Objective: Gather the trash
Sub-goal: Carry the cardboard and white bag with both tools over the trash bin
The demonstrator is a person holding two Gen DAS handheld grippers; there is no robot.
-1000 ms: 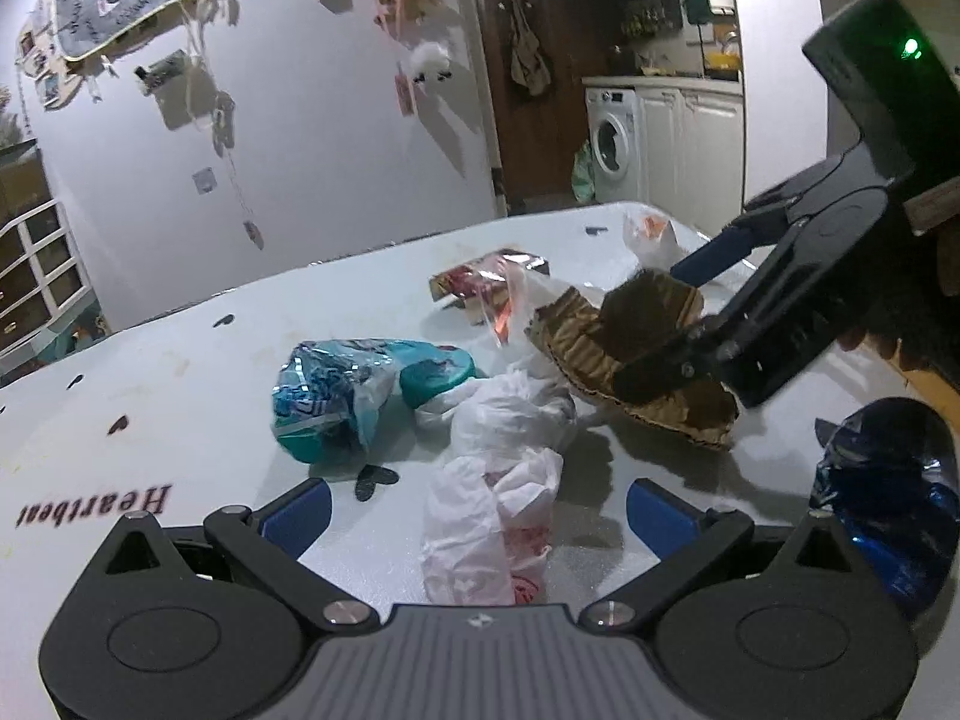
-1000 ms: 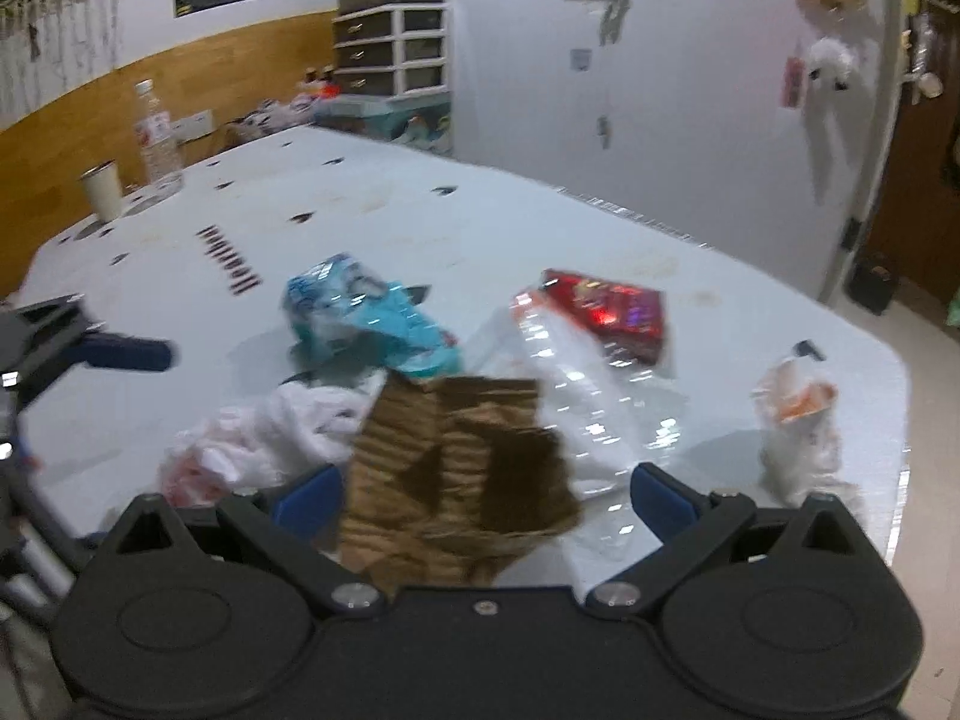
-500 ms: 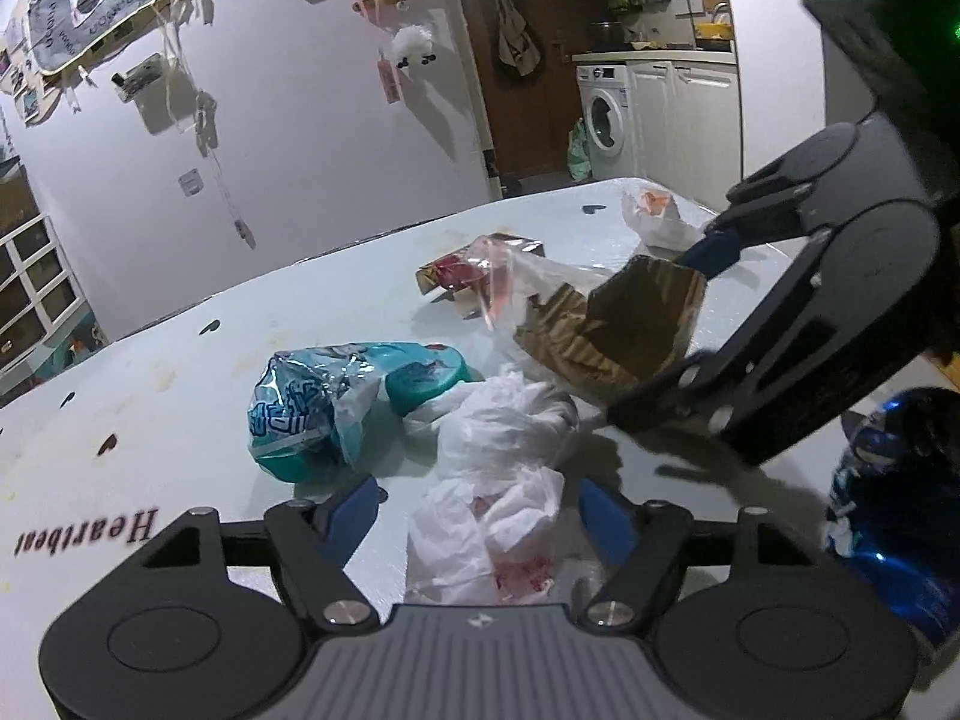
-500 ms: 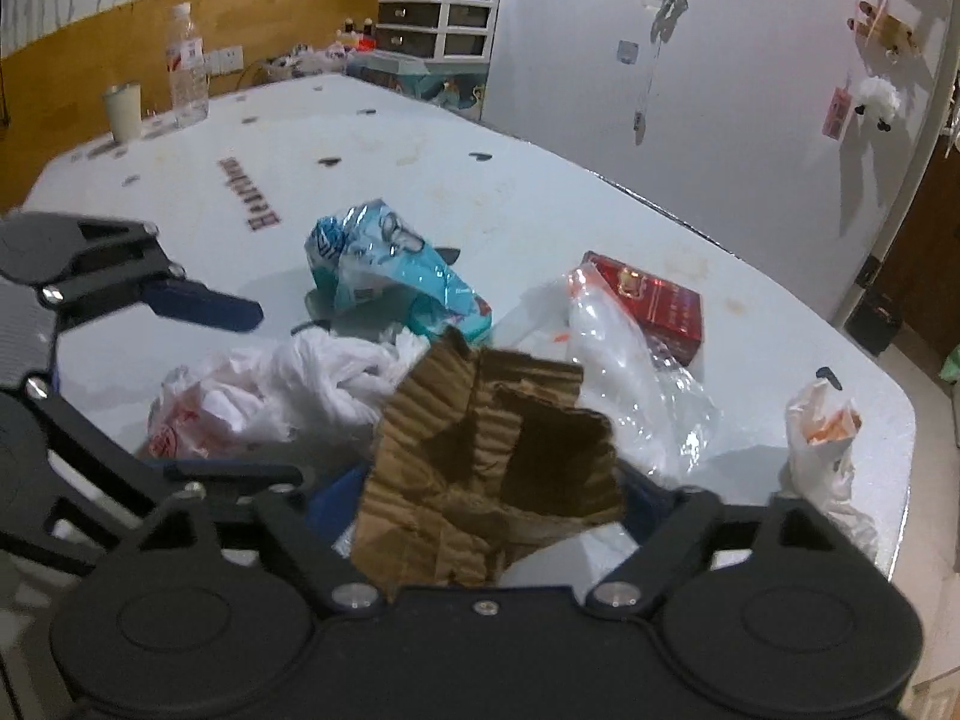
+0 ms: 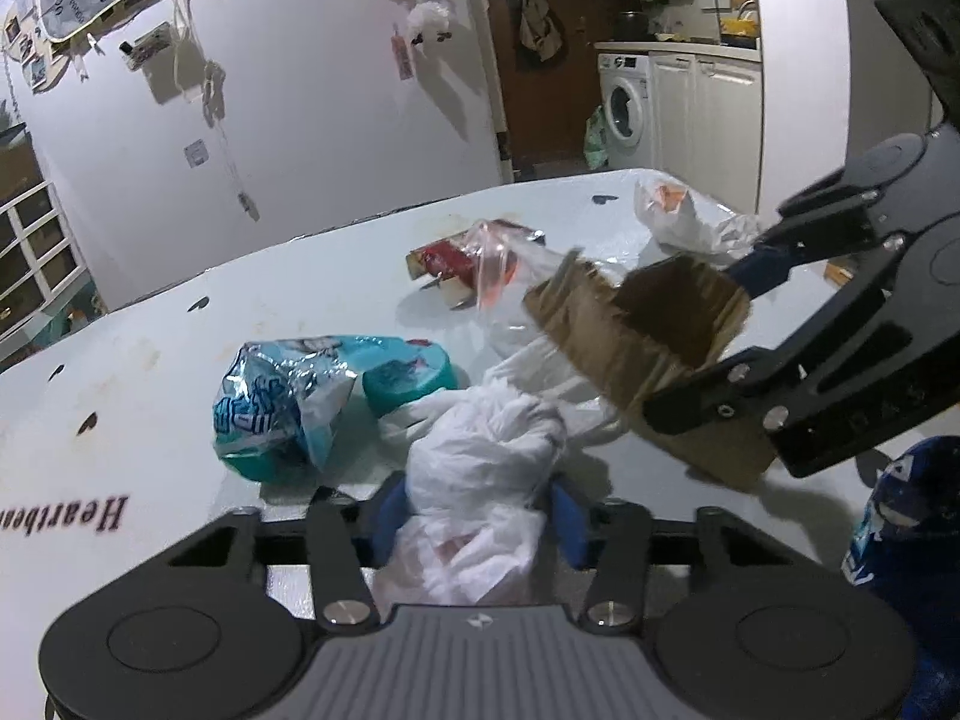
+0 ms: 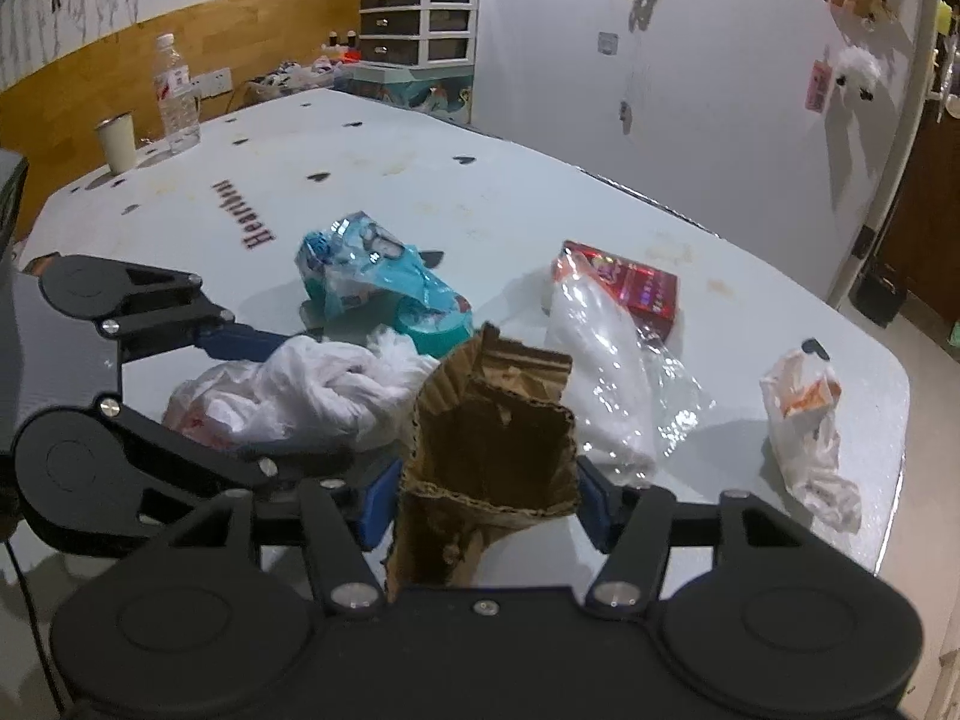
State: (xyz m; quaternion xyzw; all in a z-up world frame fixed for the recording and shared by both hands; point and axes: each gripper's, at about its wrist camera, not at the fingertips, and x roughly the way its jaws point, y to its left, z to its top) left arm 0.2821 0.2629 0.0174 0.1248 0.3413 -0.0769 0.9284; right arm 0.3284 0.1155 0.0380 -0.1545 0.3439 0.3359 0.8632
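L tongs (image 5: pixel 477 519) just closed on white bag (image 5: pixel 480 468), R tongs (image 6: pixel 489 495) on cardboard (image 6: pixel 489 450).

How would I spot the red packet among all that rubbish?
Start at the white table printed with small black hearts. Beyond the central litter, toward the wall, lies the red packet, partly under a clear plastic bag. It is the only flat, shiny red box there.
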